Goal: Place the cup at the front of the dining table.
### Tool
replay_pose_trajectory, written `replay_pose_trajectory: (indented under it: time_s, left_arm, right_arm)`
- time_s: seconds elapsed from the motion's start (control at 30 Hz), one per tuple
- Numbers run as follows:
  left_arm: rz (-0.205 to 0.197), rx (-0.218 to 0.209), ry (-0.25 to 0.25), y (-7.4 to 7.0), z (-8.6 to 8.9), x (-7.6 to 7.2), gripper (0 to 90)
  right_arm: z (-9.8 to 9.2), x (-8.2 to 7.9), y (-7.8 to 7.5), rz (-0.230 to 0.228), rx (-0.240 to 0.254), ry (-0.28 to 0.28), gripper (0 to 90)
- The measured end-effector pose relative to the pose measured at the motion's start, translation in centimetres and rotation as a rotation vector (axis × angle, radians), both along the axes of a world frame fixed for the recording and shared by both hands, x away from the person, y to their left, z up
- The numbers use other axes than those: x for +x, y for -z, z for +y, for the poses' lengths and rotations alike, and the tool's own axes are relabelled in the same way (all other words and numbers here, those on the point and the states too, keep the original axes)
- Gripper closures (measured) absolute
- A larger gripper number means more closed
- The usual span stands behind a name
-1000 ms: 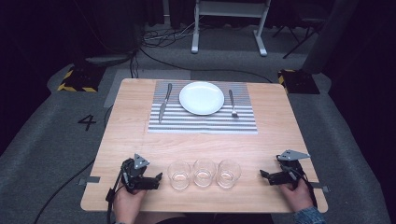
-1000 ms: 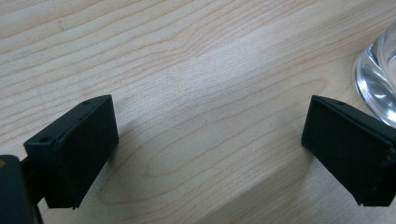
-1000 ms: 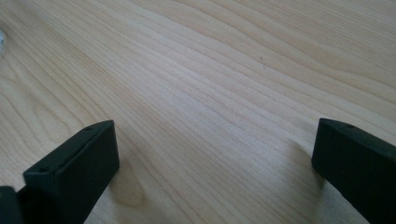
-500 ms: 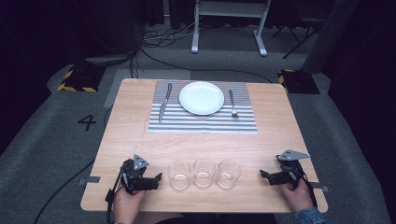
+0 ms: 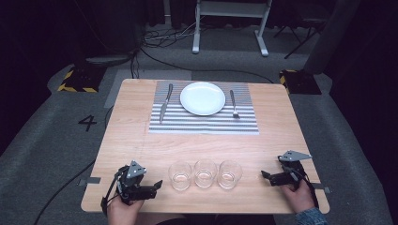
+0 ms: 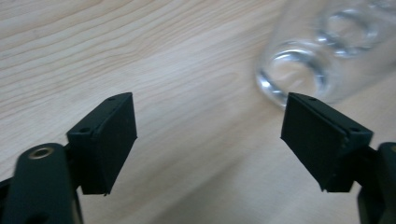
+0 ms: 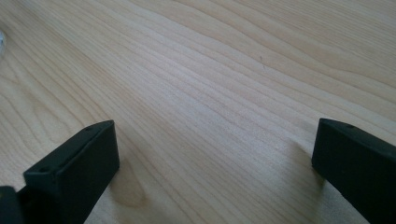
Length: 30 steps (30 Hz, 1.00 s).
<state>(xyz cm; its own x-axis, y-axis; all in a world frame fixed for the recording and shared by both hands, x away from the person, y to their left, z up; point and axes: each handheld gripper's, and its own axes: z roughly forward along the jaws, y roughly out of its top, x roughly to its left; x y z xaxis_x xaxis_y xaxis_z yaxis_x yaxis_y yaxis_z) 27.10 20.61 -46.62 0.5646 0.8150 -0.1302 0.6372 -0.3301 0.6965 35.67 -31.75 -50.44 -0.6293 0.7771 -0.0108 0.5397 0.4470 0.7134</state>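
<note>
Left tongs (image 5: 158, 184) gaping beside glasses (image 5: 204, 174), right tongs (image 5: 264, 175) gaping

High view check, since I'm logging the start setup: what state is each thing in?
Left gripper: open, holding nothing, beside the glasses.
Right gripper: open, holding nothing.
Three glasses: upright, apparently empty, in a row.
Plate: looks empty, on the striped placemat.
Knife: flat, left of the plate.
Fork: flat, right of the plate.
</note>
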Motion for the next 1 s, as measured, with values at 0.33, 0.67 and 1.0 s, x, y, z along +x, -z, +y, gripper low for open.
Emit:
replay_pose_trajectory:
  time_s: [0.33, 0.67, 1.0]
  left_arm:
    - [-0.083, -0.026, 0.09, -2.1, -2.4, -2.4, 20.3]
    - [-0.131, -0.092, 0.123, -1.2, -5.1, -1.2, 15.7]
    - [-0.12, -0.097, 0.115, 0.3, -7.2, 0.9, 15.7]
  right_arm:
    - [0.0, 0.0, 0.0, 0.0, 0.0, 0.0, 0.7]
    - [0.0, 0.0, 0.0, 0.0, 0.0, 0.0, 0.7]
    - [0.0, -0.1, 0.0, -0.002, 0.002, 0.009, 0.7]
